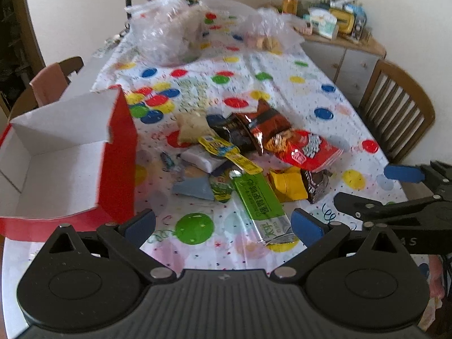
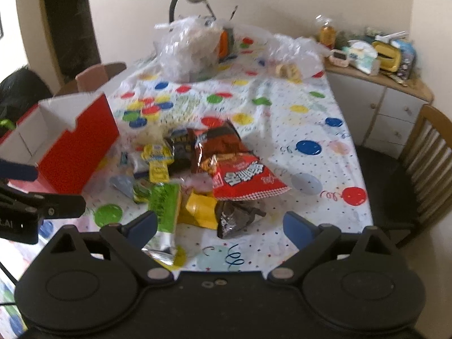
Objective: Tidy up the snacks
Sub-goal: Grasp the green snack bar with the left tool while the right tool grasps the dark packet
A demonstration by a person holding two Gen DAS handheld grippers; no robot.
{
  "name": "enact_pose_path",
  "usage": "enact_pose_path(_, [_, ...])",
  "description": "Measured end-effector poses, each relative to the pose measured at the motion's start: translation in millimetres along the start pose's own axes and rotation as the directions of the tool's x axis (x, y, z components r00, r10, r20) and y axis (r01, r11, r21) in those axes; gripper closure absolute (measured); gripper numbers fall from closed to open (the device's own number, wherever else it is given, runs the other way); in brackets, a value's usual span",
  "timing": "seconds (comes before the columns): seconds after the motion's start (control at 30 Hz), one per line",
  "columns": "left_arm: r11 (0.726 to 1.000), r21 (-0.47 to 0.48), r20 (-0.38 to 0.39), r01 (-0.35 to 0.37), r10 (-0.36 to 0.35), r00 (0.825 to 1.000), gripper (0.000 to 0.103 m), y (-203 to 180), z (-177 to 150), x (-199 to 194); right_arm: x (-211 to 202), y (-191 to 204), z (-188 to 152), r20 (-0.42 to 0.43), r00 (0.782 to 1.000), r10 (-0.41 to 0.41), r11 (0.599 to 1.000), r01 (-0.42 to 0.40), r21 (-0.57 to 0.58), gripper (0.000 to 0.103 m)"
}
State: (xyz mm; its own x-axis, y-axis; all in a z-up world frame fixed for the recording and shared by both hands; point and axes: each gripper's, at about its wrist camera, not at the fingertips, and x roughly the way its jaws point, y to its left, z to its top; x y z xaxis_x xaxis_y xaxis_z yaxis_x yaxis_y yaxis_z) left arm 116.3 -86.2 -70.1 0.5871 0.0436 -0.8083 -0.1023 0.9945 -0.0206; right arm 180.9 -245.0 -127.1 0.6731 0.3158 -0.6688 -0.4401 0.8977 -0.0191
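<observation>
My left gripper point(image 1: 223, 223) hangs released at the bottom of the frame, nothing between its blue pads, the green snack bar point(image 1: 261, 203) just ahead. My right gripper point(image 2: 220, 223) is spread wide too, empty, above the dark brown packet point(image 2: 236, 220). Mid-frame, the snack pile point(image 1: 254, 152) sprawls on the balloon tablecloth point(image 1: 310, 90). The red box point(image 1: 117, 158) stands open at left, right by the pile. Bare cloth stretches right toward the table edge and wooden chair point(image 1: 395, 113). Upper frame, clear plastic bags point(image 1: 166, 34) crowd the far end.
</observation>
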Motion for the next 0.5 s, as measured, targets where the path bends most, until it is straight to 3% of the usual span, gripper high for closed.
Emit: enact_pose_path(0.5, [0.999, -0.008, -0.156, -0.040, 0.038, 0.987, 0.001, -28.0, 18.6, 82.3, 83.8, -27.1, -5.2, -0.141, 0.986, 0.090, 0.986, -0.107, -0.125, 0.020])
